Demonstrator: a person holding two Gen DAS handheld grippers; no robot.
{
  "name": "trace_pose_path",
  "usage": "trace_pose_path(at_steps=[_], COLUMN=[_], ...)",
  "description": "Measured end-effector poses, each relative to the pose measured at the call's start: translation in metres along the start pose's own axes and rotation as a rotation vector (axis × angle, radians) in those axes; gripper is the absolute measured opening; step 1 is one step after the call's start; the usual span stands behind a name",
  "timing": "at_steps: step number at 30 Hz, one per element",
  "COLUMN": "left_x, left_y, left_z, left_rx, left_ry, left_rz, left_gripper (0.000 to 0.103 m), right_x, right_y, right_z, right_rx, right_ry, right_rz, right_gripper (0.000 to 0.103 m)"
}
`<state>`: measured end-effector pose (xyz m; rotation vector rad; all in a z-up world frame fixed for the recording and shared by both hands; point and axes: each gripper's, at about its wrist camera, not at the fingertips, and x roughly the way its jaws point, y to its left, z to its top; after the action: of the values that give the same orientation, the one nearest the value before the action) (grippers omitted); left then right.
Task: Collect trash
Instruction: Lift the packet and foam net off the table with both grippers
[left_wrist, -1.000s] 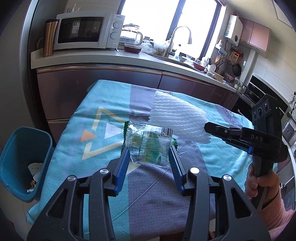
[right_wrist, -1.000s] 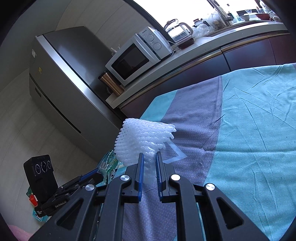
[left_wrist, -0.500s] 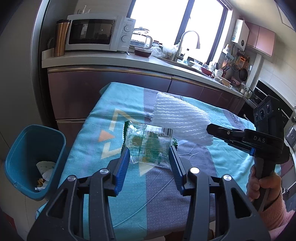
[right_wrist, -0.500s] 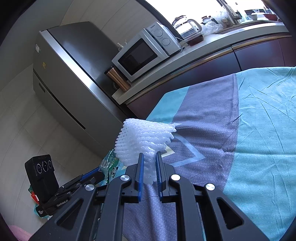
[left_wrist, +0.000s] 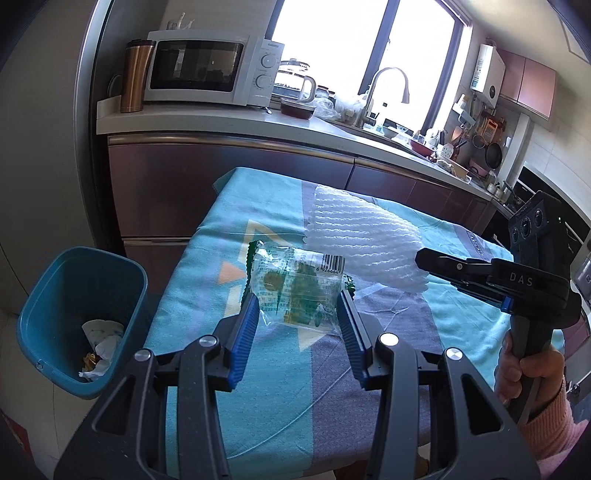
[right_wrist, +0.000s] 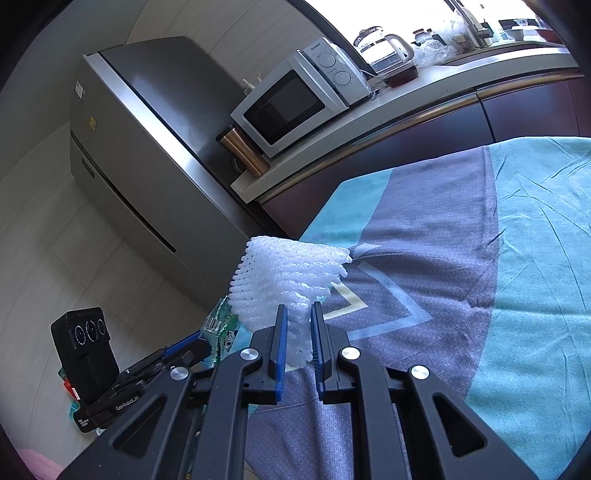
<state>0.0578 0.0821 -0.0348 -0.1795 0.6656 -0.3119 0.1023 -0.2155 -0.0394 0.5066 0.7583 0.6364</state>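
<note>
Kitchen table under a teal and grey cloth (left_wrist: 266, 406). Gripping a clear snack wrapper (left_wrist: 295, 291) in the left gripper (left_wrist: 297, 317), pinching white foam netting (right_wrist: 284, 280) in the right gripper (right_wrist: 298, 339). Sitting low to the left, nearer the left hand: blue bin (left_wrist: 122, 280).

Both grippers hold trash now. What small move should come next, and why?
Probably carry the left gripper leftward toward the blue bin. It already grips the clear wrapper above the table, and the bin stands open on the floor just left of the table. The right gripper with the foam net can follow.
</note>
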Motion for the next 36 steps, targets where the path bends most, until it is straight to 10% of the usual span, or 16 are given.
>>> trace_pose_path(at_steps=[36], left_x=[-0.023], left_y=[0.031], left_z=[-0.004], left_rx=[-0.06], left_ry=[-0.032], left_rz=[0.061], left_gripper=[0.044], right_x=[0.036], right_y=[0.017], right_z=[0.004], right_rx=[-0.029], right_ry=[0.054], right_rz=[0.052], right_gripper=[0.011])
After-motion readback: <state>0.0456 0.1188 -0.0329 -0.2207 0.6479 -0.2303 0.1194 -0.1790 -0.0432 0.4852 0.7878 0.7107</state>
